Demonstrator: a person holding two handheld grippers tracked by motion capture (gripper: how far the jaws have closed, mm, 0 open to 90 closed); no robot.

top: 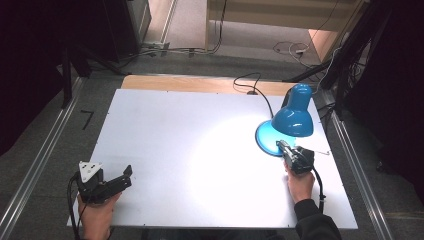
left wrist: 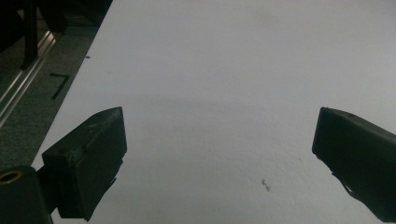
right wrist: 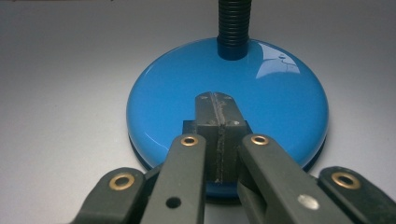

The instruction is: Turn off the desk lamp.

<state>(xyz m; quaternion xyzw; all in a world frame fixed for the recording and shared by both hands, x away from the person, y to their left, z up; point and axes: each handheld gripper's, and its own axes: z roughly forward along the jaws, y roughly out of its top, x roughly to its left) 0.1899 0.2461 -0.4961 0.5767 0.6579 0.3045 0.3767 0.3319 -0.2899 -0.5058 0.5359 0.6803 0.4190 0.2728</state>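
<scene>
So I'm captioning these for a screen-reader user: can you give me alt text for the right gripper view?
The right gripper, its two black jaws pressed shut together, points at the round glossy blue lamp base, with the tips over the base's near part. A ribbed black flexible neck rises from the base's far side, and the base sits on a pale grey table.

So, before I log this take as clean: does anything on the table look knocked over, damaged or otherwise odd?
Nothing stands out. The blue lamp stands upright on its round base, lit, its cord trailing off the far edge. The right gripper sits shut over the base; the left gripper is open above bare table.
</scene>
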